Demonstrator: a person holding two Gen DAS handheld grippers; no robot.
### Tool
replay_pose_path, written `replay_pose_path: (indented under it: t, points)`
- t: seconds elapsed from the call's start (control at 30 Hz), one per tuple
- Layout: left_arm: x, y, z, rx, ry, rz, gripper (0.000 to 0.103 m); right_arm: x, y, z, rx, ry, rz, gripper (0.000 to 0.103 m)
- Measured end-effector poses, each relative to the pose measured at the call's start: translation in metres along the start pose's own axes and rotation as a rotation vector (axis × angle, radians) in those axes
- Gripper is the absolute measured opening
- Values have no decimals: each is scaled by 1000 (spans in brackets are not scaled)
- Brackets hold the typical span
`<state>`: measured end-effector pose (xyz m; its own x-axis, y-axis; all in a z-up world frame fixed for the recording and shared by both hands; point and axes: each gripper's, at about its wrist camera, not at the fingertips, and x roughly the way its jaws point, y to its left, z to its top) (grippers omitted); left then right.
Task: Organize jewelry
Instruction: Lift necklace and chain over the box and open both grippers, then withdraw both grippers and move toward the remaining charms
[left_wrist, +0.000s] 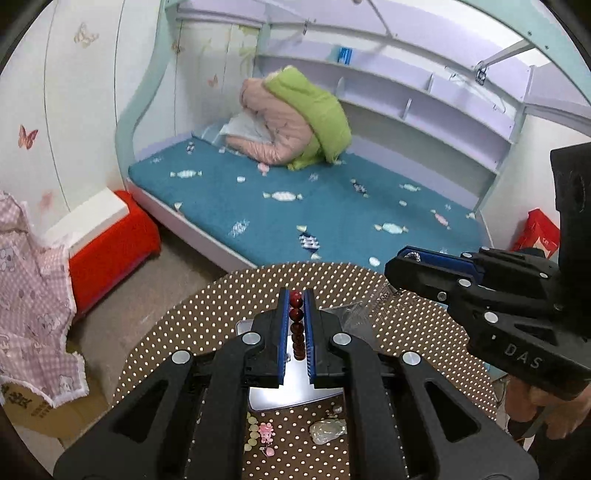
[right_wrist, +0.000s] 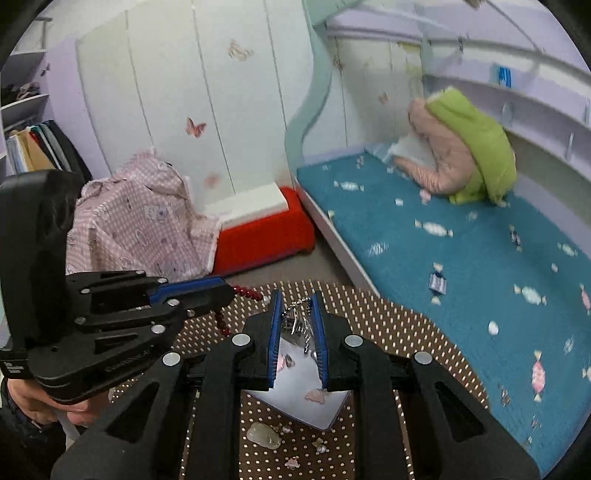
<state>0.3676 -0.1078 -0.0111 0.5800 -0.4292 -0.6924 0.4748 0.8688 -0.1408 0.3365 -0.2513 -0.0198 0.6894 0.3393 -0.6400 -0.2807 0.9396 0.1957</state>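
My left hand-held gripper (left_wrist: 296, 306) clamps the red bead bracelet (left_wrist: 296, 314) above the worktop (left_wrist: 184, 332) | my right hand-held gripper (right_wrist: 298, 310) pinches a clear bag holding a silver chain (right_wrist: 299, 321) over the white tray (right_wrist: 295, 398).

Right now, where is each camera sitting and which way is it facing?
Left wrist: on the left claw, looking along its fingers across the brown dotted round table to the teal candy-print bed; it grips the dark red bead string, with the right claw in view.
Right wrist: on the right claw, same direction; it grips a clear bag with a silver ball chain.
Shared: table, bed, silver tray.
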Motion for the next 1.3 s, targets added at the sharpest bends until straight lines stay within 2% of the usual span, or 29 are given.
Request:
replay_pose_path:
  t: [0.03, 0.07, 0.1, 0.13, 0.17, 0.2, 0.23, 0.27, 0.3, 0.47, 0.6, 1.03, 1.3]
  points:
    - [3, 2, -2, -3, 9, 7, 11, 2, -4, -2, 17, 8, -5, 18]
    - [5, 3, -2, -5, 12, 13, 20, 2, -7, -3, 26, 10, -8, 25]
    - [5, 5, -4, -8, 7, 24, 32, 1, -9, -4, 33, 7, -16, 40]
    - [3, 7, -6, -13, -4, 41, 39, -2, -10, -6, 39, -5, -23, 50]
    - [0, 9, -7, -18, -13, 51, 54, -5, -9, -7, 42, -16, -26, 70]
    - [-3, 11, -9, -24, -26, 67, 73, -8, -10, -9, 49, -30, -30, 79]
    - [-6, 11, -10, -28, -40, 83, 80, -13, -12, -10, 58, -45, -40, 83]
    - [-13, 12, -13, -29, -71, 110, 89, -17, -13, -12, 66, -59, -50, 91]
    - [-20, 12, -16, -24, -95, 132, 90, -23, -14, -15, 76, -81, -64, 95]
    - [-48, 8, -31, -17, -170, 257, 96, -40, -15, -26, 109, -120, -110, 95]
    - [-71, 5, -43, -32, -218, 307, 97, -57, -4, -36, 106, -162, -128, 95]
    - [-126, -2, -82, -80, -305, 369, 97, -97, 22, -69, 83, -219, -184, 95]
    - [-132, 13, -122, -140, -275, 409, 97, -100, 18, -103, 103, -181, -222, 95]
